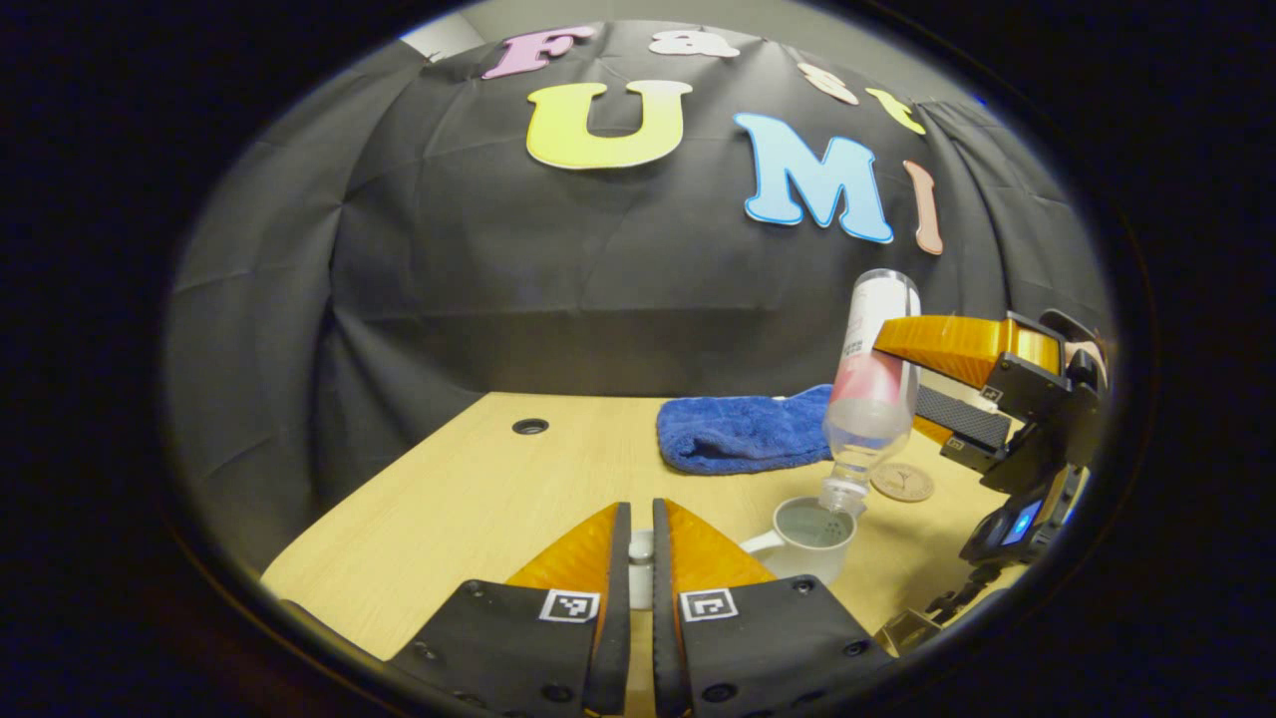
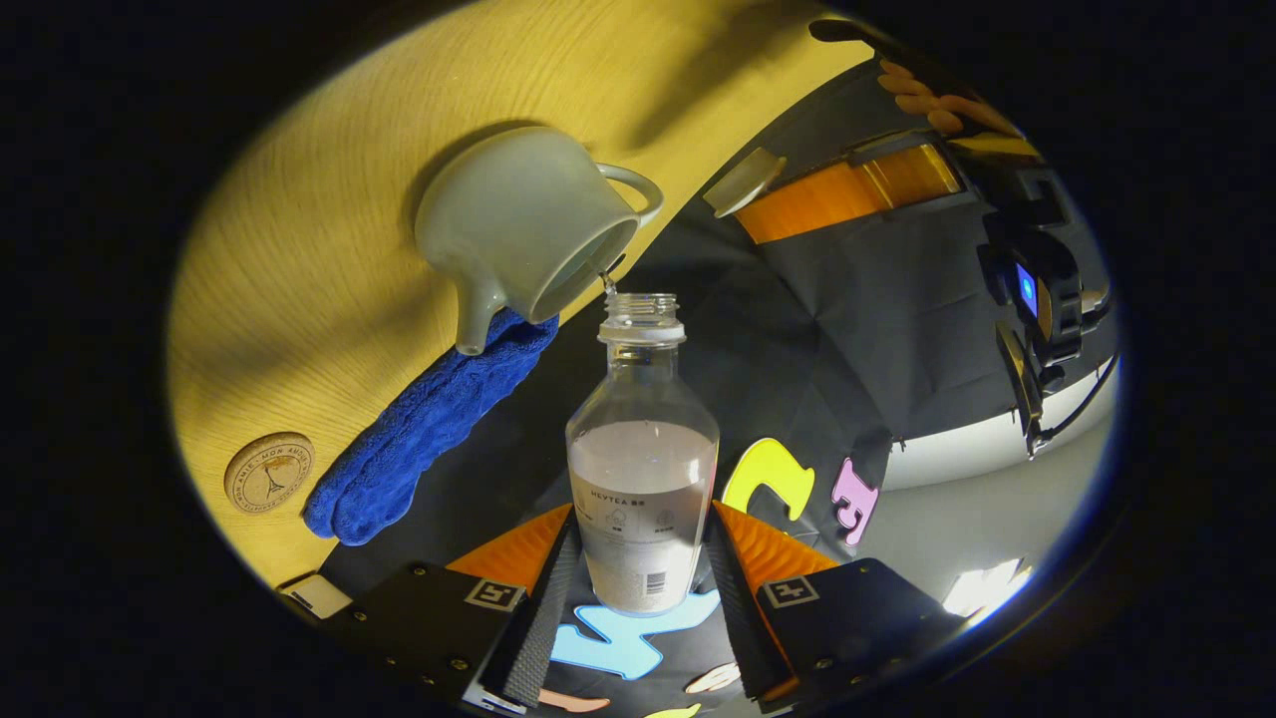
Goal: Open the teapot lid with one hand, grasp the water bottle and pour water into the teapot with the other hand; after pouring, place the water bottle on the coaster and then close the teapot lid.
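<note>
The clear water bottle (image 1: pixel 869 399) is tipped mouth-down over the open pale teapot (image 1: pixel 809 531), and my right gripper (image 1: pixel 905 371) is shut on its body. In the right gripper view the bottle (image 2: pixel 643 469) stands between my right gripper (image 2: pixel 643 516), its open neck almost touching the rim of the teapot (image 2: pixel 518 224), with a thin trickle of water between them. My left gripper (image 1: pixel 641 511) is shut on the teapot lid (image 1: pixel 641 563), held to the left of the pot above the table. The lid (image 2: pixel 743 181) hangs clear of the pot in my left gripper (image 2: pixel 776 199).
A blue towel (image 1: pixel 743 431) lies behind the teapot on the wooden table (image 1: pixel 478 499). The round cork coaster (image 1: pixel 902 482) sits bare to the right of the pot, near the towel (image 2: pixel 429 429). A hand (image 2: pixel 932 100) holds the left gripper. A cable hole (image 1: pixel 529 426) lies far left.
</note>
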A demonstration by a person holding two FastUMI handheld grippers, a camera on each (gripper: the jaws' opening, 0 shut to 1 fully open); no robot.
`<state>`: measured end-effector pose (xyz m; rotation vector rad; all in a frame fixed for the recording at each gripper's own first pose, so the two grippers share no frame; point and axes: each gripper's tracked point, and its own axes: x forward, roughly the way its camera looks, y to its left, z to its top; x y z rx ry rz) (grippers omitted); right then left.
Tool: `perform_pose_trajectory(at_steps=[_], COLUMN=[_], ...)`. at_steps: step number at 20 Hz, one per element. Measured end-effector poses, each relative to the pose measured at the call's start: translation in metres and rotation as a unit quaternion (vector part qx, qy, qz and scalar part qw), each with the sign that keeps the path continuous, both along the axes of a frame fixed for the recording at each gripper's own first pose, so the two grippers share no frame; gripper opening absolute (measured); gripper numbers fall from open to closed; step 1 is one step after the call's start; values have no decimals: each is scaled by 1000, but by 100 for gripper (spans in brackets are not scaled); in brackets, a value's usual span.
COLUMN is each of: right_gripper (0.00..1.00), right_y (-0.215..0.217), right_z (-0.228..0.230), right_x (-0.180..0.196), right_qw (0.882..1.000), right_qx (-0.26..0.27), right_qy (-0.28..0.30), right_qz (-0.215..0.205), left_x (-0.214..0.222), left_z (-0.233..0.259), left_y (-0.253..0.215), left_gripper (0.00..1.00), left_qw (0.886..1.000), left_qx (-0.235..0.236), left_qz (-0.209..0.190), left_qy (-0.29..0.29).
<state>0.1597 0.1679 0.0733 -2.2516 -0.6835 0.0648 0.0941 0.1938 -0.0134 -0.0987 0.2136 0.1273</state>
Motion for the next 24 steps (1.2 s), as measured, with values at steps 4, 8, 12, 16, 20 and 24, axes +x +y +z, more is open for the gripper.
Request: perform_pose_trajectory(at_steps=[4, 8, 12, 16, 20, 24], right_gripper=[72, 72, 72, 73, 73, 73], right_y=[-14, -27, -39, -55, -93, -114], right_z=[-9, -25, -41, -46, -40, -38], right_x=[9, 13, 12, 11, 22, 44], right_qw=[997, 980, 934, 849, 732, 610], right_qx=[51, 151, 274, 428, 576, 685], right_qy=[53, 128, 223, 305, 355, 388], right_qz=[-23, -38, -53, -64, -79, -90], left_x=[0, -1, 0, 1, 2, 3], left_z=[0, 0, 3, 4, 6, 9], left_y=[0, 1, 0, -2, -8, -12], left_gripper=[16, 17, 17, 15, 15, 17], left_qw=[1000, 1000, 1000, 1000, 1000, 1000], left_qx=[1, 1, -1, 4, 8, 11], left_qz=[1, 2, 2, 1, -3, -6], left_qy=[-1, -4, -6, -6, -7, -8])
